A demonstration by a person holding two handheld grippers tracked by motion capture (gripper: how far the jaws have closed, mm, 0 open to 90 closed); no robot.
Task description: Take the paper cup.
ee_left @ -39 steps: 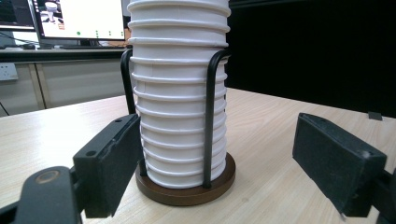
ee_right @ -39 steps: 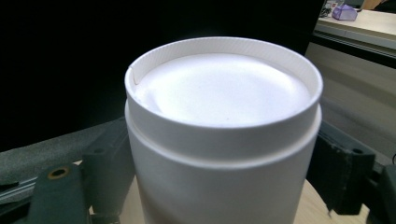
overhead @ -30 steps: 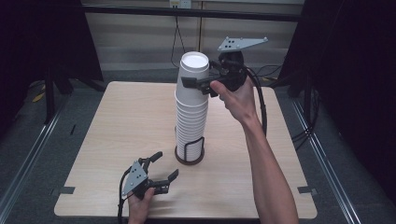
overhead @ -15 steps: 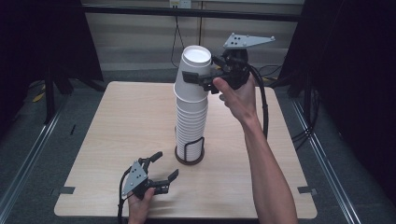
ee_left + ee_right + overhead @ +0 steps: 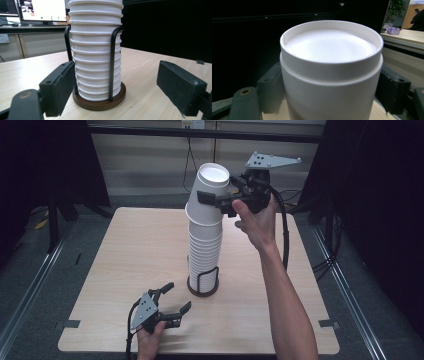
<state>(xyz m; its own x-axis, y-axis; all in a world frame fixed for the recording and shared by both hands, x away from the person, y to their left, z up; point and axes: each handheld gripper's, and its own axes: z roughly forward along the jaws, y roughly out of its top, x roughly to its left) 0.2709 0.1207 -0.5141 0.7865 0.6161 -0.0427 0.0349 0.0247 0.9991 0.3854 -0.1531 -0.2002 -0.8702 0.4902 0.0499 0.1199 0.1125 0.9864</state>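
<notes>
**Technician A:** State the position of the top paper cup (image 5: 209, 190).

**Technician B:** It sits inverted, tilted off the axis of the stack of paper cups (image 5: 204, 247) and partly raised from it. The stack stands in a wire cup holder (image 5: 203, 284) with a round dark base, near the middle of the counter (image 5: 125, 250).

**Technician A:** Why is it tilted?

**Technician B:** As a judgement: tipping the cup breaks its nested fit with the cup beneath, so that one cup comes away alone. The wire uprights keep the rest of the stack upright during the pull.

**Technician A:** Report the right tool (image 5: 220, 200).

**Technician B:** Its jaws are clamped on the cup wall, just below the recessed bottom. In the right gripper view, the cup (image 5: 331, 72) stands between the two pads (image 5: 270, 87), one on each side, both in contact.

**Technician A:** Report the left tool (image 5: 175, 301).

**Technician B:** It rests low at the near edge of the counter, held in the person's left hand (image 5: 150, 340). Its jaws stand apart and hold nothing. In the left gripper view, they point at the holder base (image 5: 100, 101) without touching it.

**Technician A:** Purpose of that position?

**Technician B:** Probably standby: near the holder, ready to steady it or receive the cup.
</notes>
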